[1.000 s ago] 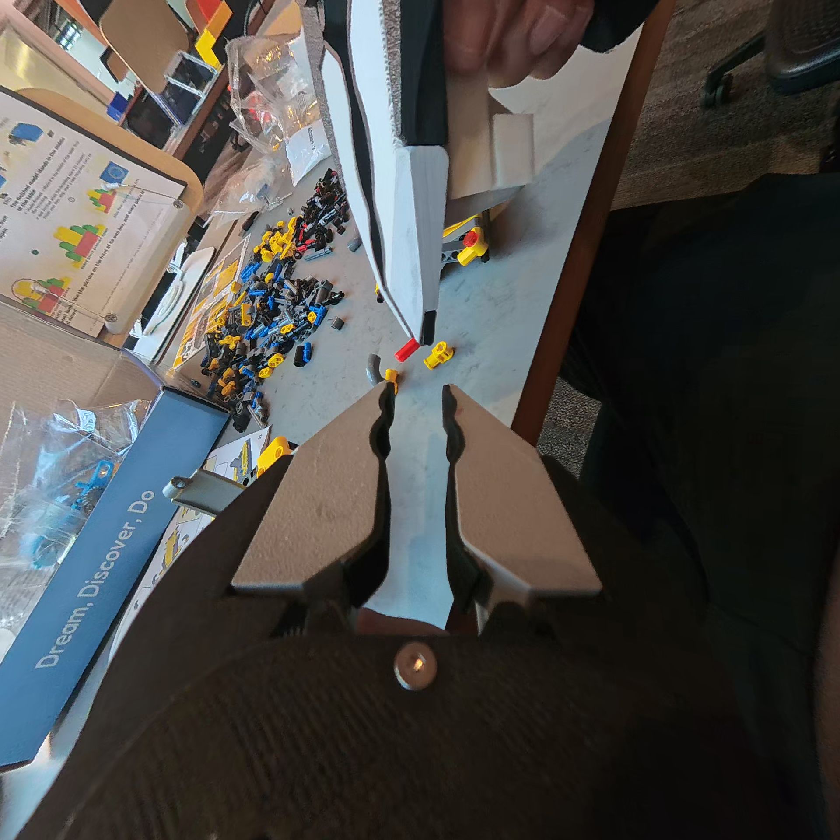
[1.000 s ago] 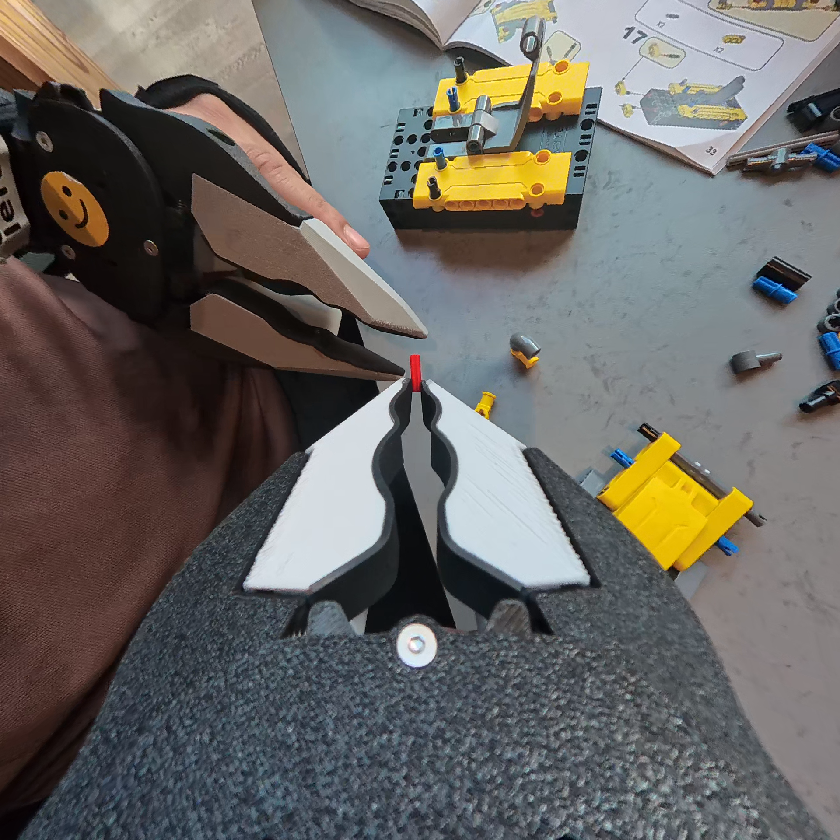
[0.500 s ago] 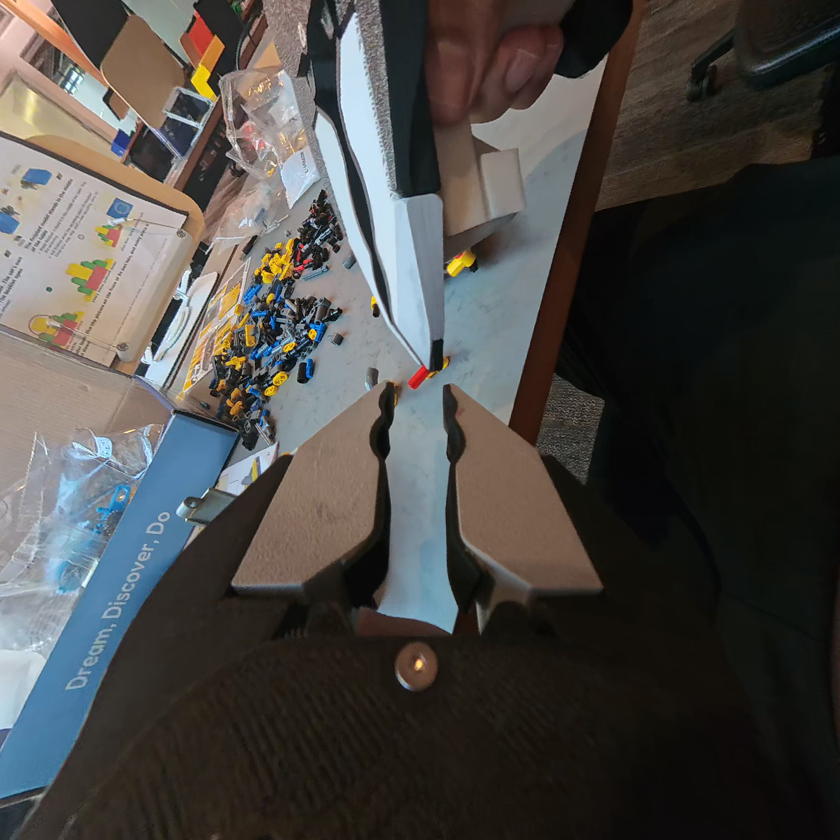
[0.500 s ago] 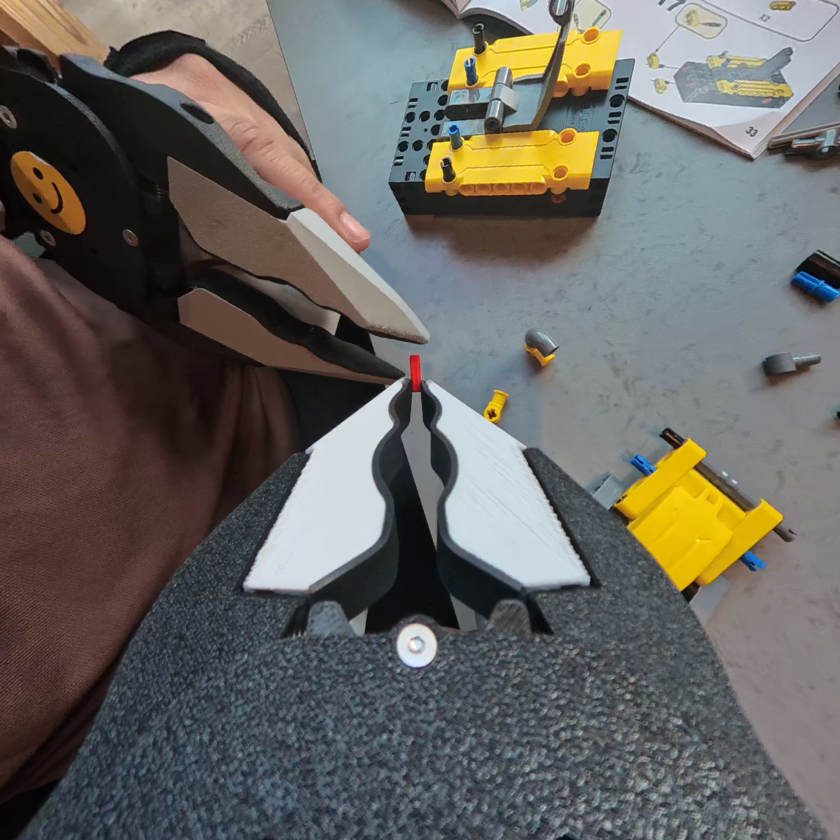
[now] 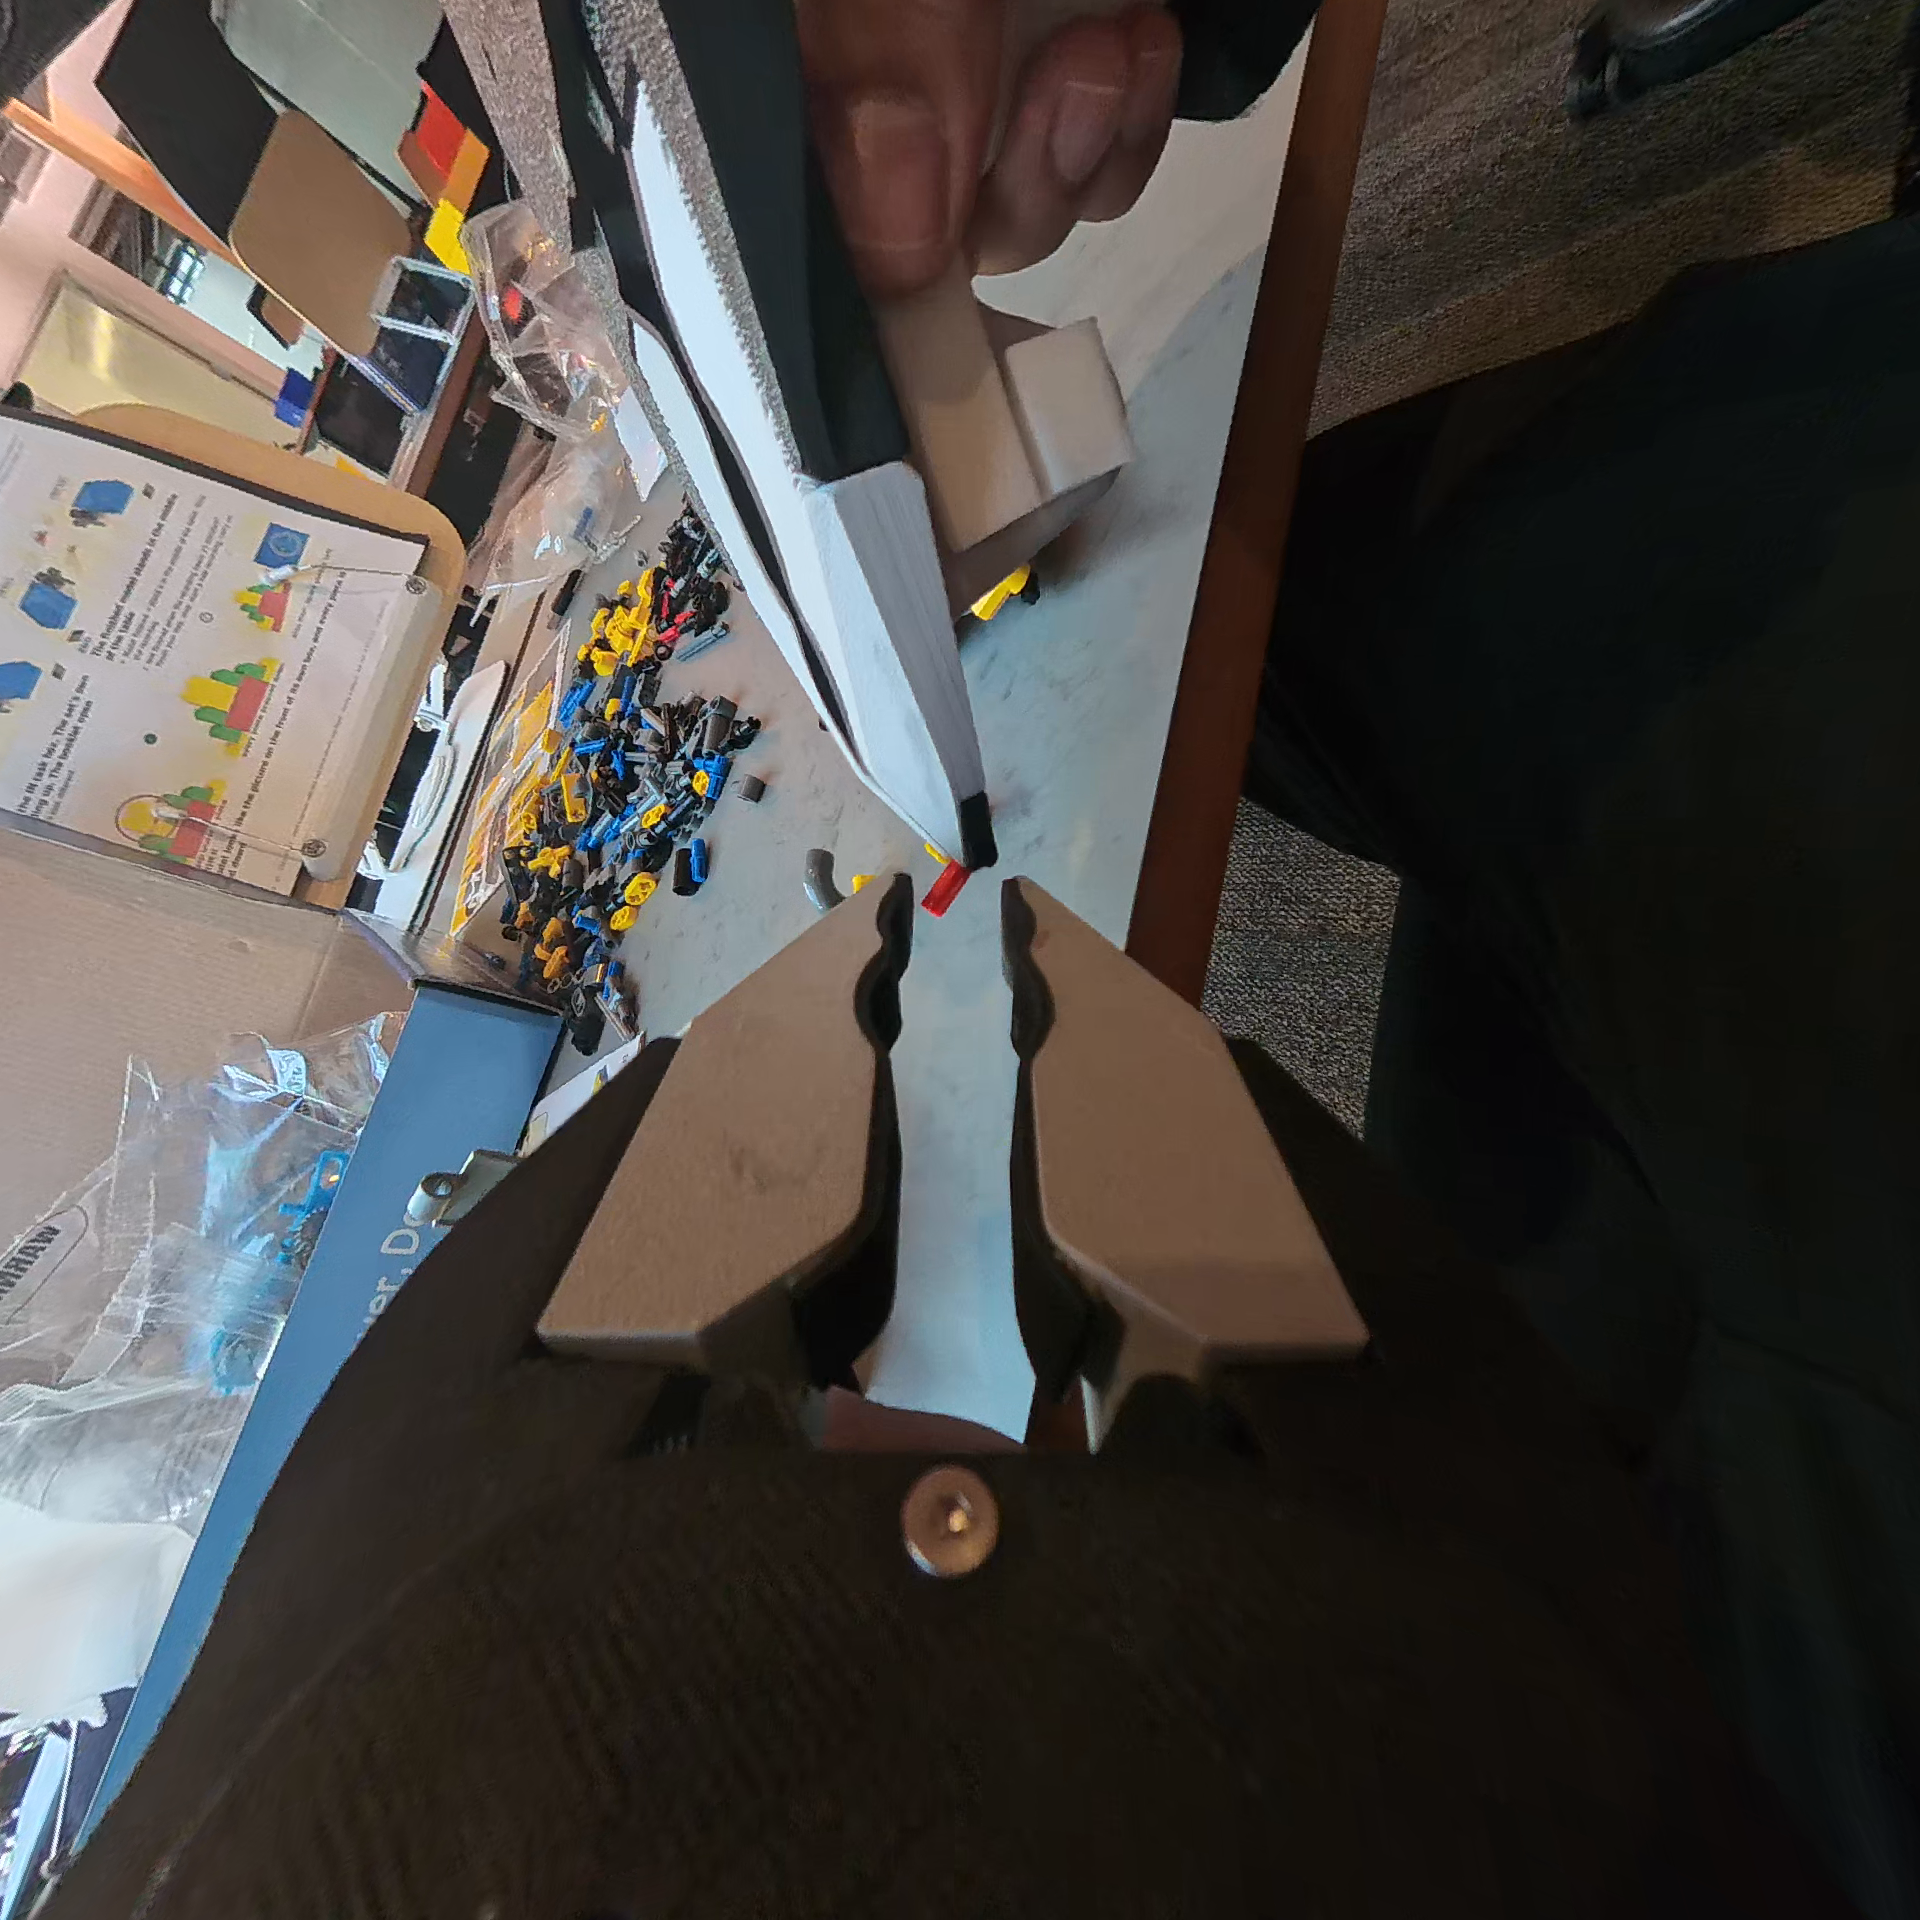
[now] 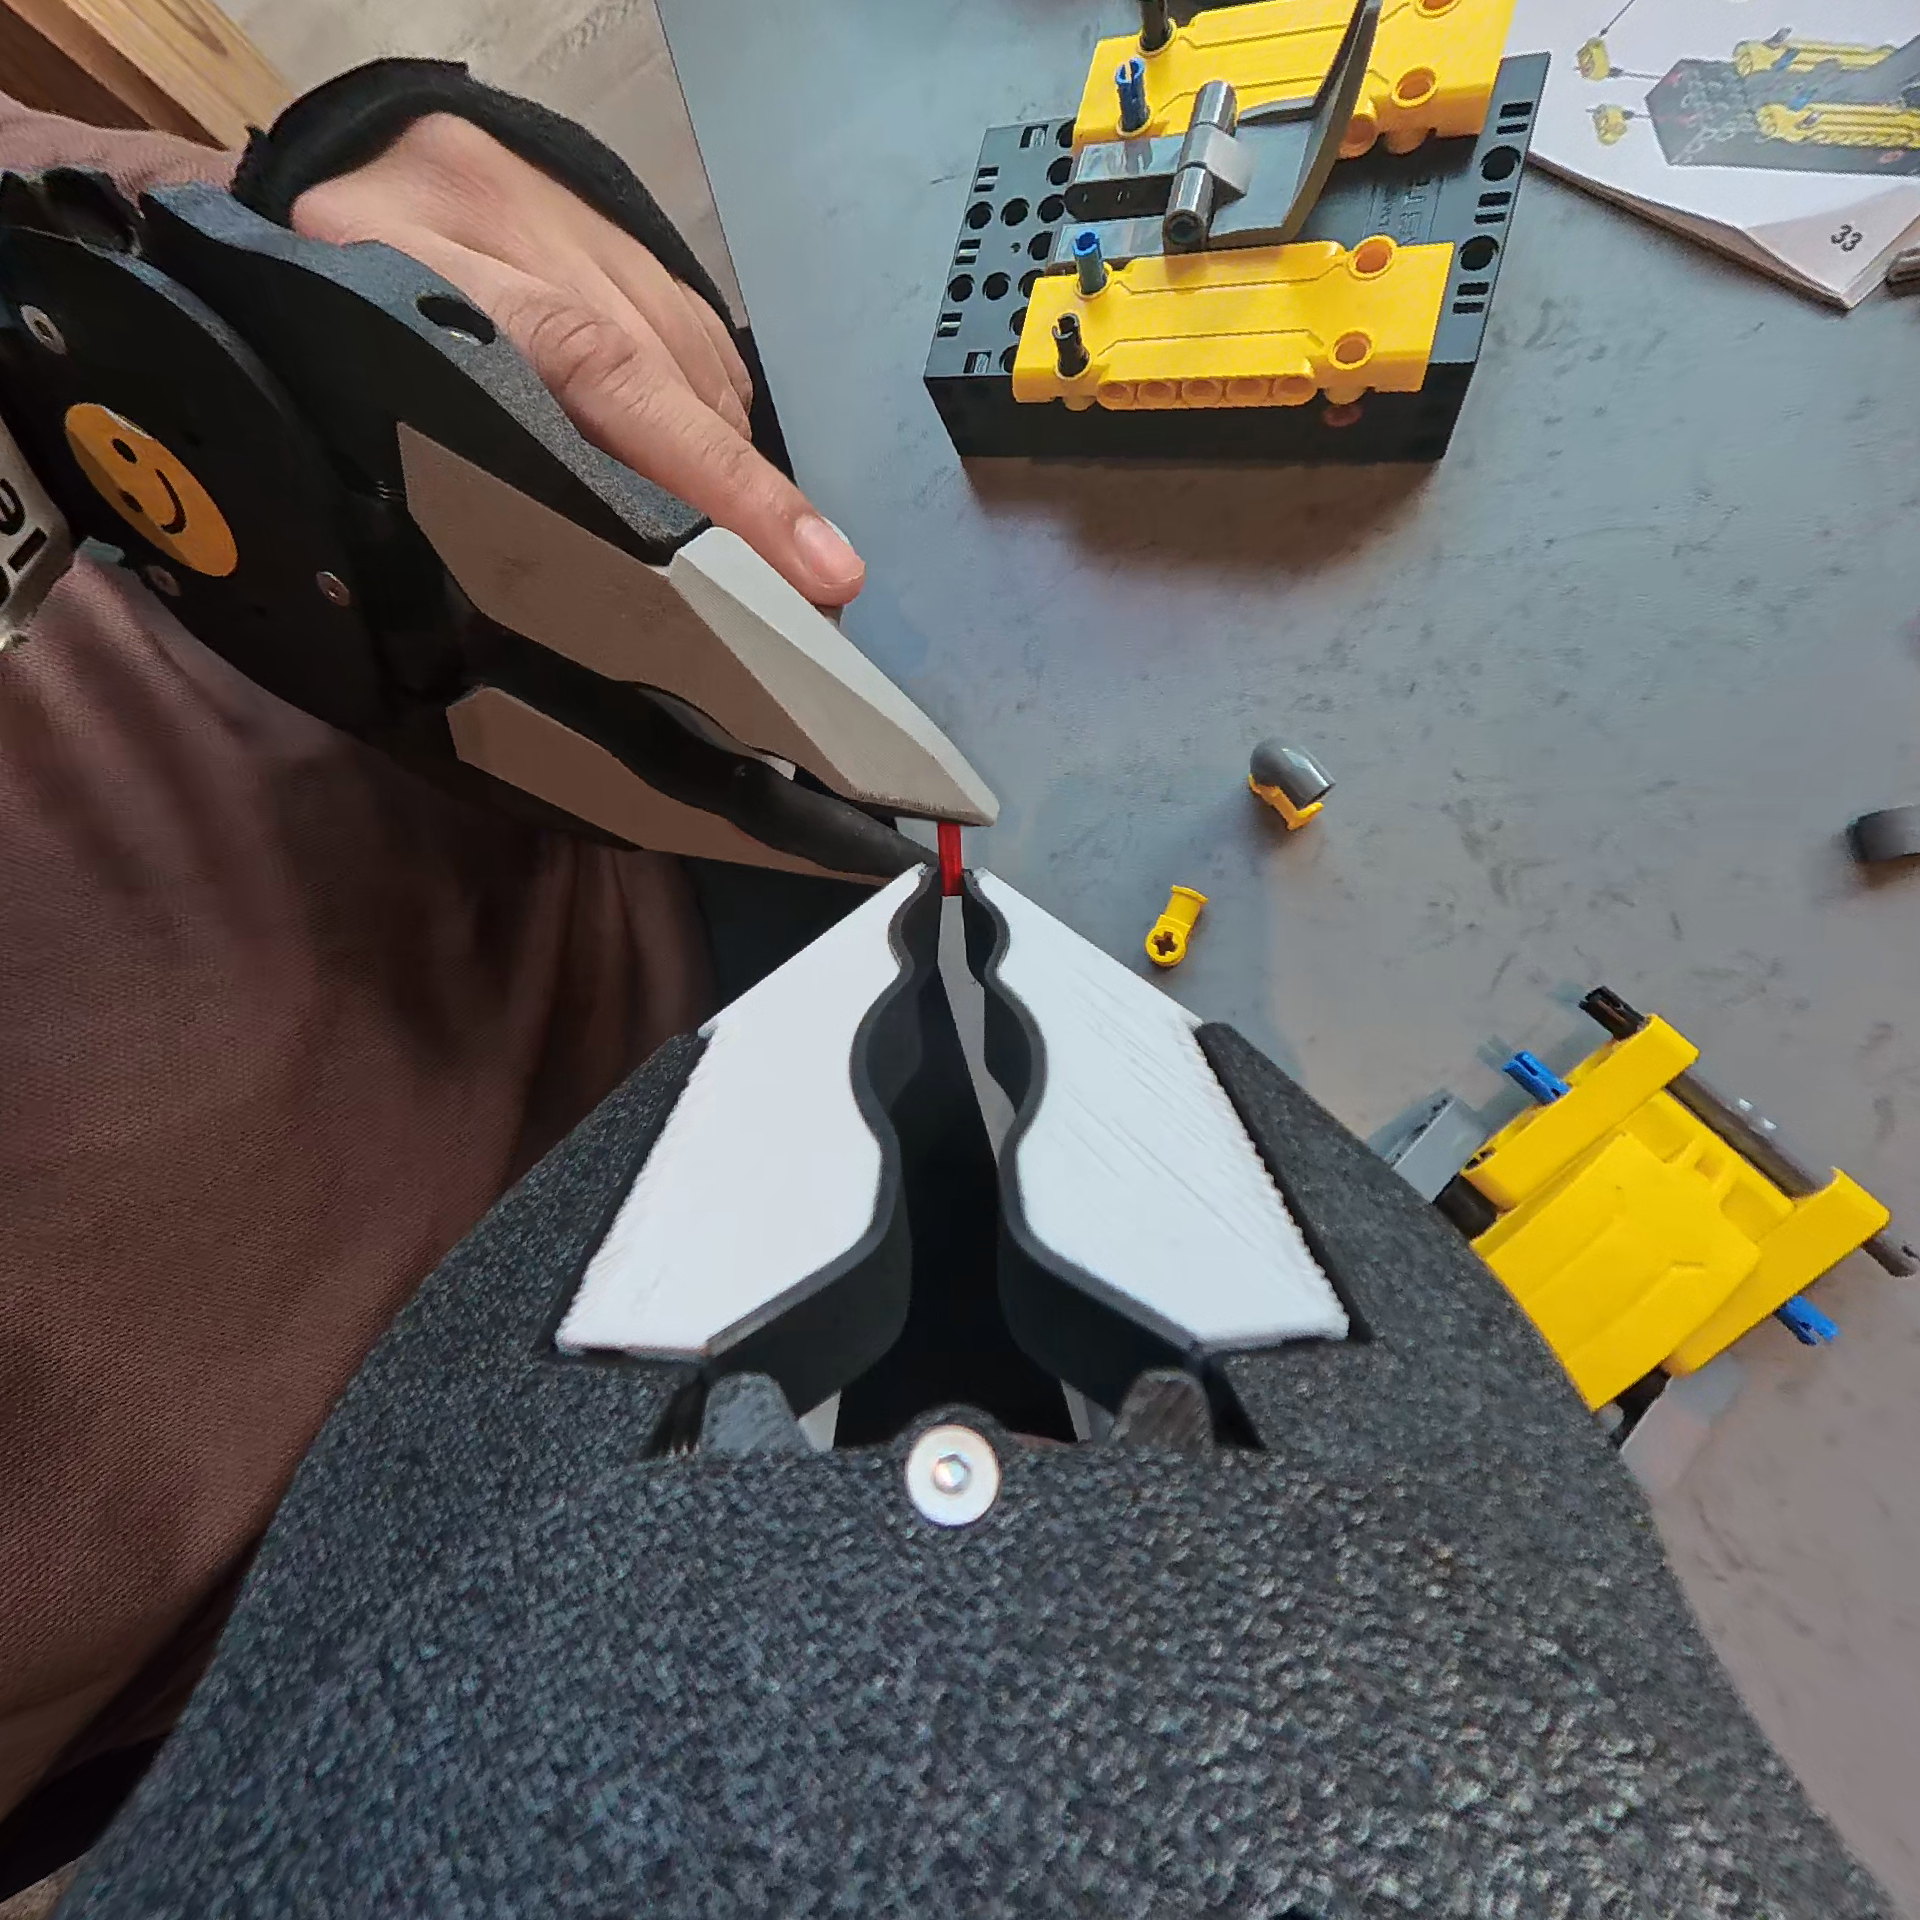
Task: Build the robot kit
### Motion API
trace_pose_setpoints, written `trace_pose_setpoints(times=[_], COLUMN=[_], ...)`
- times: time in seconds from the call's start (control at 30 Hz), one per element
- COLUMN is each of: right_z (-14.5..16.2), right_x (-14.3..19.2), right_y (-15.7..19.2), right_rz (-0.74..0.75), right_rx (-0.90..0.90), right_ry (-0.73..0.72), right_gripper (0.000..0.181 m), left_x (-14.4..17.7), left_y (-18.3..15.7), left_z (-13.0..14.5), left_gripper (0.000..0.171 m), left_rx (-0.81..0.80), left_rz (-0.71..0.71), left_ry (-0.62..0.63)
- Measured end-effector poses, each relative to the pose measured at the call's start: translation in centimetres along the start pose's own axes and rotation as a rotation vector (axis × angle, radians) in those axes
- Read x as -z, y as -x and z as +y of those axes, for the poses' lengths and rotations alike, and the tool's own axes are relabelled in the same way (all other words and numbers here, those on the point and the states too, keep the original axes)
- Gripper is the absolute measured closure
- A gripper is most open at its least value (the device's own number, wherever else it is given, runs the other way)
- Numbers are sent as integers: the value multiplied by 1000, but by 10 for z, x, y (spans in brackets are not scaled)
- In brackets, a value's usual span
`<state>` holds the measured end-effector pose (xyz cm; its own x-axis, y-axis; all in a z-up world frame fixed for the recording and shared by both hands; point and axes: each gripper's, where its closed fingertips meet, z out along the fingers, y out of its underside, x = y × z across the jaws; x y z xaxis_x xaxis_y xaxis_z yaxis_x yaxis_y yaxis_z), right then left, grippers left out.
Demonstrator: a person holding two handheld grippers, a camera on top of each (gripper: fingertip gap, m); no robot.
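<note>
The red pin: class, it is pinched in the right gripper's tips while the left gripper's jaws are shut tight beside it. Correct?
Not quite. The right gripper does pinch the red pin, but the left gripper has its jaws apart, as the left wrist view shows.

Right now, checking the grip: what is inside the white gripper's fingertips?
A small red pin is pinched between the right gripper's tips, its top poking out. Its lower part is hidden between the pads. The open left gripper is closing around it.

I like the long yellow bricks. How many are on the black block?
2: one yellow brick along the black block's near edge, another along its far edge, partly cut off by the picture.
</note>
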<state>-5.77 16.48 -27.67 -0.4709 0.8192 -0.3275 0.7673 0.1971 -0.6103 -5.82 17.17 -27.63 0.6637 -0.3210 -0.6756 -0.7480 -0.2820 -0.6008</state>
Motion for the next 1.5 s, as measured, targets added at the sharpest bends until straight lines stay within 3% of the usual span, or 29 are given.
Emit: trace_pose_setpoints(times=[0.47,0.8,1.07,1.33,1.5], right_z=[-1,0,1,-5,-17], right_x=[3,1,-1,8,36], right_y=[-4,0,3,-5,-18], right_rz=[9,-4,-24,18,77], right_rx=[-10,-6,-6,-12,-54], right_ry=[-16,-4,1,-58,-207], right_gripper=[177,177,177,180,177], left_x=[0,1,-2,-7,-10], left_y=[6,-1,-3,3,7], left_z=[8,1,3,7,13], left_gripper=[156,155,169,169,169], left_rx=[77,11,-32,137,277], left_rz=[2,25,-1,-17,-12], left_ry=[10,-16,-6,5,15])
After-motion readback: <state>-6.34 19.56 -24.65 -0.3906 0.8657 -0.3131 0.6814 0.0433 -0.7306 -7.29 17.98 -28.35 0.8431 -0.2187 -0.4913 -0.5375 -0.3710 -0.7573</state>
